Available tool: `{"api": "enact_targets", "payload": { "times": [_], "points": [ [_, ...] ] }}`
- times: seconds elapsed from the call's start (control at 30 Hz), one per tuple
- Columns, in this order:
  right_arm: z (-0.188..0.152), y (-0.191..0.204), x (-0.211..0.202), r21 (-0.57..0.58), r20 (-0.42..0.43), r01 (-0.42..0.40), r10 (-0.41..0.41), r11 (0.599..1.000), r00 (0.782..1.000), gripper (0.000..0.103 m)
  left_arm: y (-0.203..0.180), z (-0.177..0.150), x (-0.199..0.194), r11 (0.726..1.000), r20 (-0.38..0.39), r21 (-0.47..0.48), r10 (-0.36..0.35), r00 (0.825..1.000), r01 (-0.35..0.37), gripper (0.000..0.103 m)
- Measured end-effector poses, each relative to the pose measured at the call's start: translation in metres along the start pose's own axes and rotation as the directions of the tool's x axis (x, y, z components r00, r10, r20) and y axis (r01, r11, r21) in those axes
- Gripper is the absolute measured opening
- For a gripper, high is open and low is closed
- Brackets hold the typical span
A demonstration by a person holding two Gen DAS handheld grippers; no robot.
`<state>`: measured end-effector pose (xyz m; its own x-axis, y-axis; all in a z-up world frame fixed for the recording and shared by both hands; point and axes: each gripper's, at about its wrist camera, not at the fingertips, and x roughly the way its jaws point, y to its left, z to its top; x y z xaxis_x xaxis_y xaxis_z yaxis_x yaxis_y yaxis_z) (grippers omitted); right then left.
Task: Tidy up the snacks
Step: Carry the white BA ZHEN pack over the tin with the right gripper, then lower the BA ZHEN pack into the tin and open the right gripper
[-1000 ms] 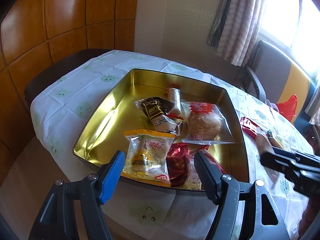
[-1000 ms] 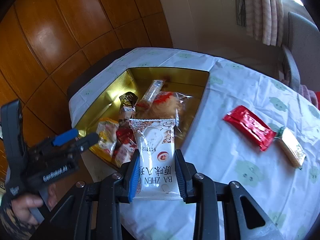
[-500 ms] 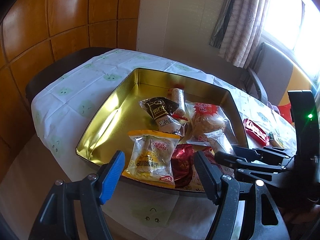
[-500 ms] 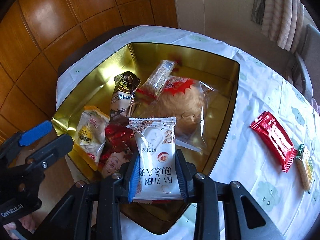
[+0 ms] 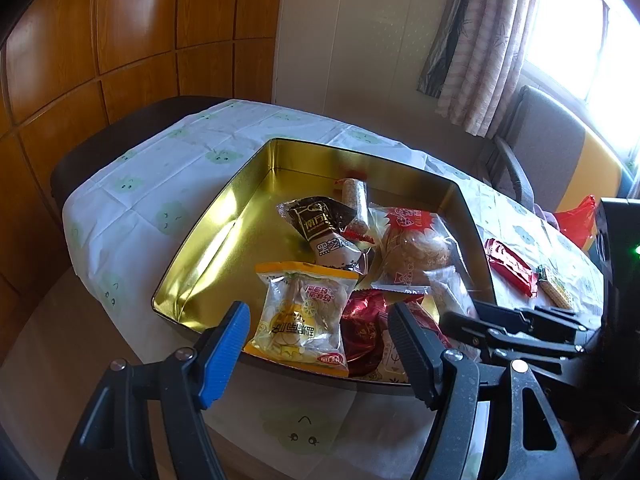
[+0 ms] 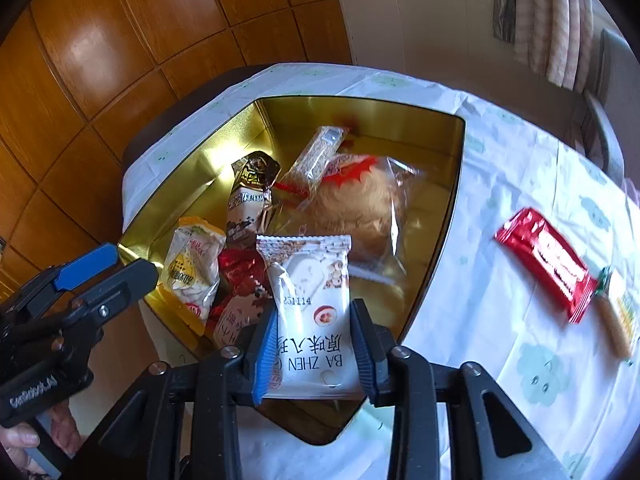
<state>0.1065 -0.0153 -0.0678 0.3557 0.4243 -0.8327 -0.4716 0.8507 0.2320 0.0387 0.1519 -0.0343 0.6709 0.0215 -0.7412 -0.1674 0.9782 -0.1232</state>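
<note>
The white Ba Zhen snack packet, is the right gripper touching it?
Touching. The right wrist view shows the right gripper with both fingers pressed against the sides of the white Ba Zhen snack packet, held above the gold metal tin.

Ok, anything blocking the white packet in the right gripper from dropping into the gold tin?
Nothing visible does. The right gripper holds the white packet above the gold tin, whose near end already holds other snacks, including a red wrapper.
</note>
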Motion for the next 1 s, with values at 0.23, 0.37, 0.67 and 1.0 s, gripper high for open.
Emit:
{"api": "enact_targets", "payload": {
  "times": [0.23,0.37,0.67,1.0],
  "points": [
    [0.005,0.005,0.002,-0.065,0.015,0.026,-0.025,0.998,1.000,0.028,-0.002,-0.001,0.000,1.000,-0.002,0.003,-0.001,1.000,0.001,0.072],
    [0.010,0.015,0.010,-0.129,-0.005,0.048,-0.049,0.990,0.999,0.022,0.000,-0.002,0.002,1.000,-0.013,-0.002,0.003,1.000,-0.003,0.072],
    [0.015,0.005,0.019,-0.073,0.006,0.079,-0.079,0.994,0.997,0.021,0.001,-0.001,0.005,1.000,-0.017,-0.003,0.005,1.000,-0.006,0.072],
    [-0.005,0.003,-0.009,-0.001,0.049,0.046,-0.046,0.999,0.998,0.027,-0.008,-0.003,-0.002,1.000,-0.003,0.019,-0.006,1.000,0.006,0.072]
  ]
}}
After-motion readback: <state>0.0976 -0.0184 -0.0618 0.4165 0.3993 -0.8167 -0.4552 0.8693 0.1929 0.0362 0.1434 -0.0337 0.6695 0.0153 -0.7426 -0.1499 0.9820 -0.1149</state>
